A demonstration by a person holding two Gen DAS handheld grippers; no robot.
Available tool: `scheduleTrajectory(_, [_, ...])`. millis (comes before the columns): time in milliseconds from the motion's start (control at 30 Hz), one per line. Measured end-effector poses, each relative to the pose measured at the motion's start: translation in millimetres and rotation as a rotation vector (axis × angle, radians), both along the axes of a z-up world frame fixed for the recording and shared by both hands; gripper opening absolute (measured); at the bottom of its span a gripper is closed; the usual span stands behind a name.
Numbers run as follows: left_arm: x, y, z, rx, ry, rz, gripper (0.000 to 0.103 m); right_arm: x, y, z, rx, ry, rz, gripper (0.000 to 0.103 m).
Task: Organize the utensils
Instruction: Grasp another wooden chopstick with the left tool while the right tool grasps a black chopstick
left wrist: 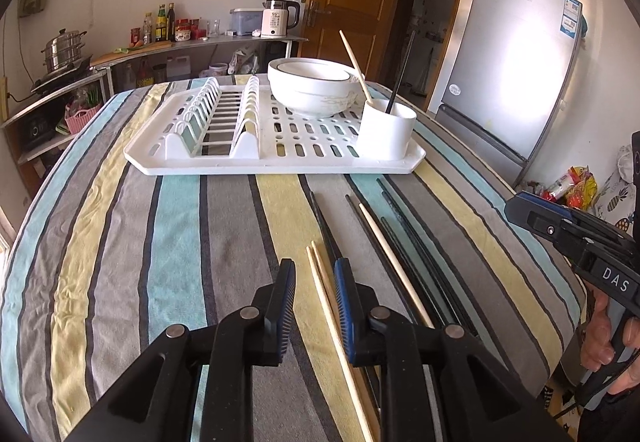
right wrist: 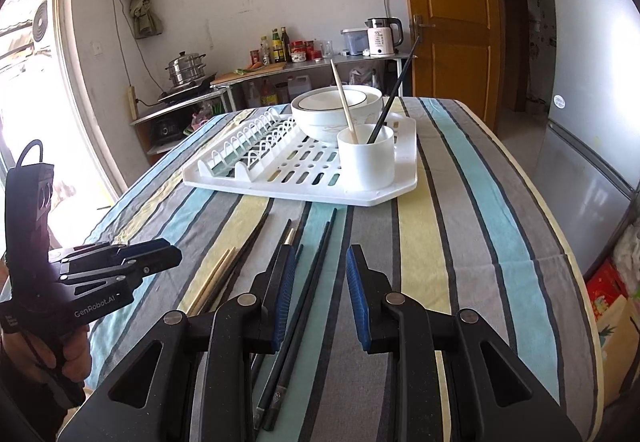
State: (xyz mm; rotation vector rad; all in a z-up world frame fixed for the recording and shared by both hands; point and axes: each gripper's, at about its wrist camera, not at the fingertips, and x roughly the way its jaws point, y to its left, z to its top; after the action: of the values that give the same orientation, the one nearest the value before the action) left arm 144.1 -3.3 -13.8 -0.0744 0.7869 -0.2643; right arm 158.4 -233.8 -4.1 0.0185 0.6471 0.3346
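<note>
1. Step in hand, my guess: pick loose chopsticks off the bench [left wrist: 120, 242] & stand them in the white cup [left wrist: 386, 130] at the rack's [left wrist: 256, 158] near right corner.
2. Left tongs [left wrist: 314, 306]: open, gripping nothing, low over the near edge, jaws either side of the light wood chopsticks [left wrist: 320, 274]. Contact w/ cloth can't be told.
3. Right tongs [right wrist: 322, 294]: open, empty, low over the dark chopsticks [right wrist: 316, 270], which lie between the jaws.
4. To do it well (judgement): take one stick or a tidy pair per grab. Close near the thick end so it doesn't pivot. The sticks lie flat on soft cloth, so get the tips right down to the cloth before closing, else it slides out.
5. Wood pair sits just beside a dark stick; close slowly so the neighbour isn't dragged along.
6. Cup mouth is narrow & already has sticks leaning in it. Bring the new one upright, tip down, into the free side. Risk: knocking those two or tipping the cup.
7. Keep the two tongs apart; they're working close together at the near edge.
8. Counts: rack 1; cup 1; bowls [left wrist: 310, 82] 2 stacked, at the rack's far side.
9. In cup: 1 light stick, 1 dark stick.
10. On bench: 3 light sticks; dark ones approx 6, they overlap so not sure.
</note>
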Motion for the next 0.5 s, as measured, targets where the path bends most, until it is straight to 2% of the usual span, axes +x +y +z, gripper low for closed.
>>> scheduleTrajectory(367, [25, -9, -30, 0.036, 0.108, 0.02, 0.02, 26, 11, -24, -0.011, 0.074, 0.016, 0.027])
scheduleTrajectory(500, [27, -12, -31, 0.057, 0.099, 0.019, 0.02, 30, 12, -28, -0.01, 0.087, 0.015, 0.027])
